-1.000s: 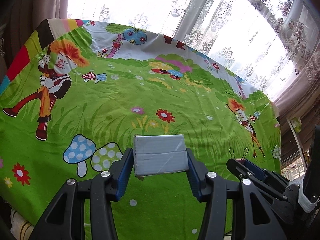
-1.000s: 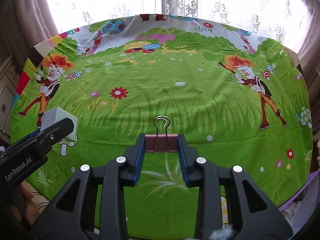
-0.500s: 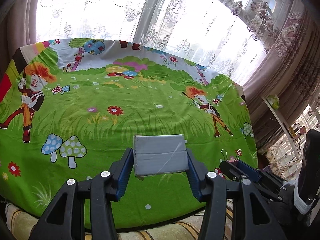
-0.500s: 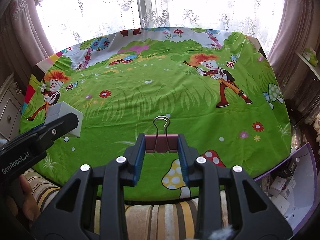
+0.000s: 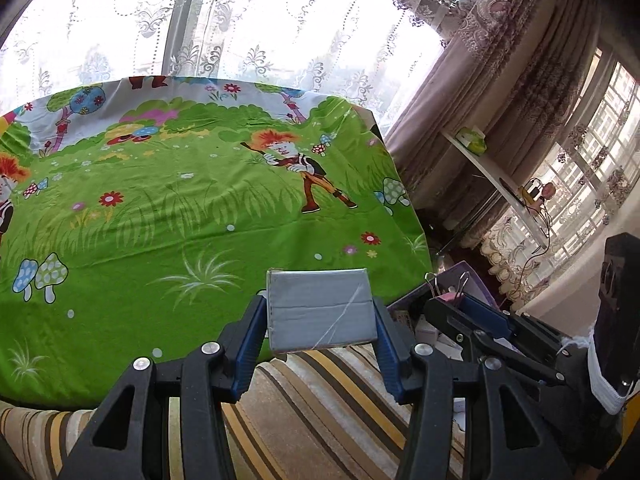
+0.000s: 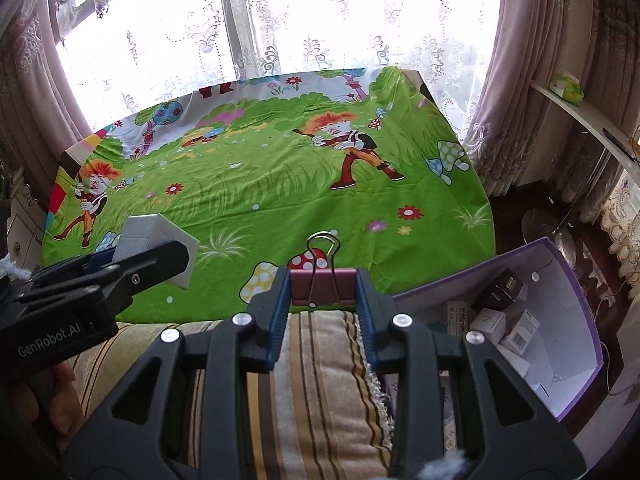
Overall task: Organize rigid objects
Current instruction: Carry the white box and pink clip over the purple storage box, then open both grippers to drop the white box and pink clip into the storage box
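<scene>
My left gripper (image 5: 320, 312) is shut on a small grey-white box (image 5: 322, 308) and holds it in the air over the near edge of the green cartoon tablecloth (image 5: 160, 220). The box also shows in the right wrist view (image 6: 156, 240), at the left. My right gripper (image 6: 322, 288) is shut on a pink binder clip (image 6: 323, 286) with wire handles pointing up. It holds the clip above a striped cushion (image 6: 320, 380), just left of an open purple box (image 6: 568, 340). The clip also shows in the left wrist view (image 5: 452, 294).
The purple box holds several small cartons (image 6: 504, 320) and stands on the floor to the right of the table. A white shelf (image 5: 492, 168) with small items runs along the curtains at the right. Lace curtains (image 6: 320, 32) hang behind the table.
Both grippers have pulled back from the table and swung right with their loads. The striped cushion and the purple box have come into view.
</scene>
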`<state>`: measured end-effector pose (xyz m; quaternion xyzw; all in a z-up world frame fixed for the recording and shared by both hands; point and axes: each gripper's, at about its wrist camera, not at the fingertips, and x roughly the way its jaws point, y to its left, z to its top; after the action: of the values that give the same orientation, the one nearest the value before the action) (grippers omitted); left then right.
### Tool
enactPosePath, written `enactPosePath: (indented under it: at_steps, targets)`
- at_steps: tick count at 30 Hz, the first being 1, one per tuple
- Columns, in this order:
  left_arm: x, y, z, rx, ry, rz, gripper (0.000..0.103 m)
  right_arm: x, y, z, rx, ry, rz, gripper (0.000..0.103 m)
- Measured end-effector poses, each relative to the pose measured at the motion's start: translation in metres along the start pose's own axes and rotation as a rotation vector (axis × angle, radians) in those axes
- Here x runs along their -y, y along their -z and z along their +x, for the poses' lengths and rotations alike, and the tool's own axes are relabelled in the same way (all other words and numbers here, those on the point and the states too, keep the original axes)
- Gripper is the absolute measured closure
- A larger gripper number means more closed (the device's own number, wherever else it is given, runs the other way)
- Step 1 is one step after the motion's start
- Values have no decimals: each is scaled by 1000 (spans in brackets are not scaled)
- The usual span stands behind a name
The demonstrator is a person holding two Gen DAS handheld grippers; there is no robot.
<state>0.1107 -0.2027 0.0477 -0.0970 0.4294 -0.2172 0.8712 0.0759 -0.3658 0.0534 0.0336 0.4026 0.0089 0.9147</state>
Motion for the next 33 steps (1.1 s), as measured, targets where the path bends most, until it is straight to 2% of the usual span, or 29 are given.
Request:
enactPosePath:
  at_steps: [6,10,13,18,19,21,22,26,29,32,33]
  targets:
    - [47,14,9,-47,60,67,52,48,22,-28,12,63,71,67]
    - [69,20,17,-68,94,82,52,80,34,-43,22,137,118,67]
    - [87,24,25,-81,135,106,52,100,41,-51,31,204,141,67]
    - [109,32,42,-138,204,128,51,123,49,-59,31,267,185,67]
    - [112,33,45,-149,212,133,50,125,50,-61,34,270,189,67]
    - [117,37,49,-166,211,136,42,127,51,-63,34,275,195,66]
    - [117,38,50,-171,206,137,40,127,52,-64,35,278,196,62]
    - [116,41,51,-195,211,125,35,125,56,-73,56,284,195,33]
    - [111,50,51,-251,216,93,30,121,59,-78,58,289,178,27]
    - [105,66,52,-317,200,52,29,123,63,-82,55,296,185,26]
    - [106,71,49,-314,191,64,29,123,65,-84,53,298,186,26]
